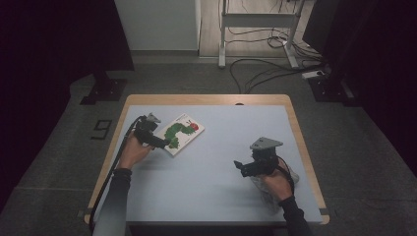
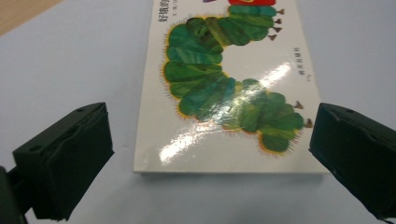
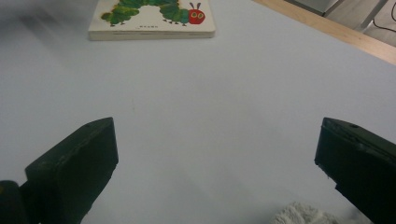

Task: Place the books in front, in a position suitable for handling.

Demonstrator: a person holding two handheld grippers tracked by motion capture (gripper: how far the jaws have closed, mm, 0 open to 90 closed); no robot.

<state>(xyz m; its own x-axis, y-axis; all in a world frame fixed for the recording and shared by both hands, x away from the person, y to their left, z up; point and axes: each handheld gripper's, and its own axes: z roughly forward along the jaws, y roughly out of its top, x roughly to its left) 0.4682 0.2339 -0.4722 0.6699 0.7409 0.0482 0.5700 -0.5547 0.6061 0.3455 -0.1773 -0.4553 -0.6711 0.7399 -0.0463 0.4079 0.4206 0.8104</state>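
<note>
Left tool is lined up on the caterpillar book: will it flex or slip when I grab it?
The book looks thick and board-like, so probably stiff. Its glossy cover shows glare, so it may slip. It lies flat on the table, so catching an edge could be awkward.

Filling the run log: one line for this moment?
left gripper: open, at white caterpillar picture book | right gripper: open, apart | book flat on table
</note>
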